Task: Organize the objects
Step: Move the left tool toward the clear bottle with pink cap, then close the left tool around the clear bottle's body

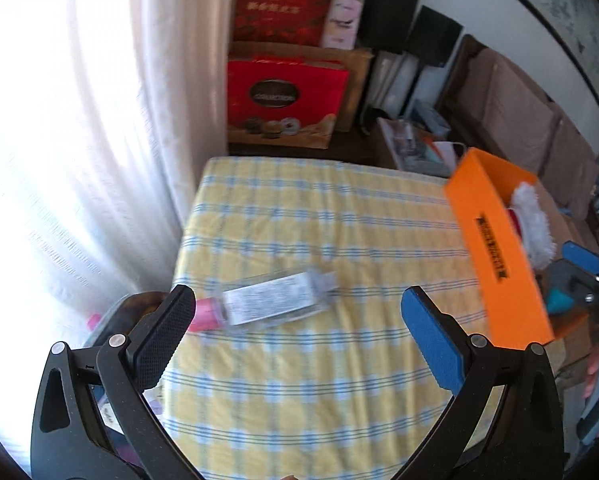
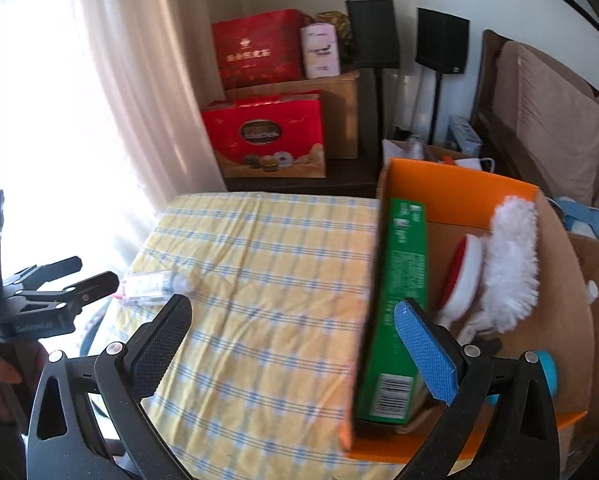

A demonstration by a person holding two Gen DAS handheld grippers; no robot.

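Observation:
A clear packet with a white label and a pink end (image 1: 273, 304) lies on the yellow checked tablecloth (image 1: 299, 220) near its left edge; it also shows in the right wrist view (image 2: 151, 286). My left gripper (image 1: 299, 320) is open and empty, just short of the packet. An orange cardboard box (image 2: 455, 188) stands at the table's right side, also in the left wrist view (image 1: 495, 252). It holds a green carton (image 2: 399, 304), a white fluffy brush (image 2: 511, 260) and a red-and-white round item (image 2: 461, 276). My right gripper (image 2: 295, 336) is open and empty at the box's near left wall.
Red gift boxes (image 2: 267, 136) and brown cartons (image 2: 339, 100) are stacked beyond the table's far edge. A white curtain (image 1: 79, 140) hangs at the left. Black speakers (image 2: 443, 40) and a brown sofa (image 2: 551, 120) stand at the back right.

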